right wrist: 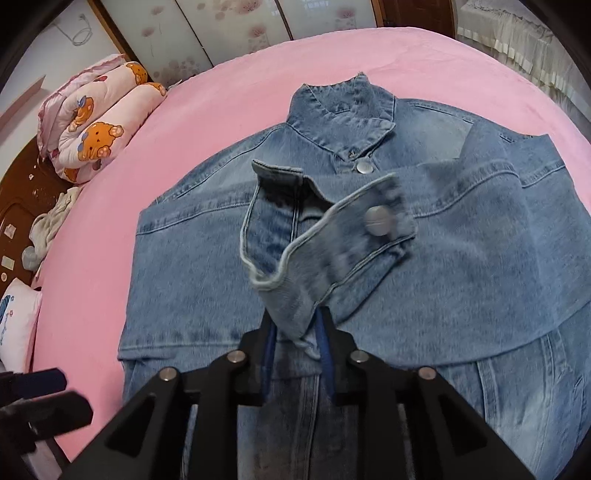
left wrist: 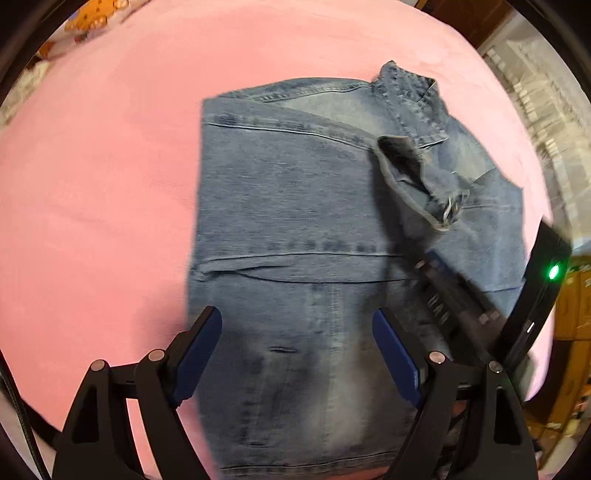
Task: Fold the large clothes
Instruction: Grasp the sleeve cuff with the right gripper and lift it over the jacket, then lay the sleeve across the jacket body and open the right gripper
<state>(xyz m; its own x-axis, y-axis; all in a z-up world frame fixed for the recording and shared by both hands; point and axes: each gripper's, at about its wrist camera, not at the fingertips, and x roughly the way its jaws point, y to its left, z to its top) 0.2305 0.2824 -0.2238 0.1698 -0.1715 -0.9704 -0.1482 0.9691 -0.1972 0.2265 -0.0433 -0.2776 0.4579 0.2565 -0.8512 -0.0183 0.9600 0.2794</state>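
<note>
A blue denim jacket (right wrist: 192,258) lies front up on the pink bed (right wrist: 229,88), collar (right wrist: 340,110) at the far end, one side folded over. Its sleeve cuff (right wrist: 332,243), with a metal button, stands raised above the chest. The cuff's end sits between the pads of my right gripper (right wrist: 295,321). The jaws stand narrowly apart, and a dark gap shows beside the left pad. In the left wrist view my left gripper (left wrist: 295,317) hangs open over the jacket (left wrist: 288,192) near its left edge, nothing between its fingers. The right gripper's body (left wrist: 546,280) reaches in from the right towards the cuff (left wrist: 417,173).
A rolled quilt with a bear print (right wrist: 92,122) and a white pillow (right wrist: 14,325) lie at the bed's left side by a wooden headboard (right wrist: 18,184). Wardrobe doors (right wrist: 229,22) stand behind the bed, a pale curtain (right wrist: 517,40) at the far right. Bare pink sheet (left wrist: 92,184) spreads left of the jacket.
</note>
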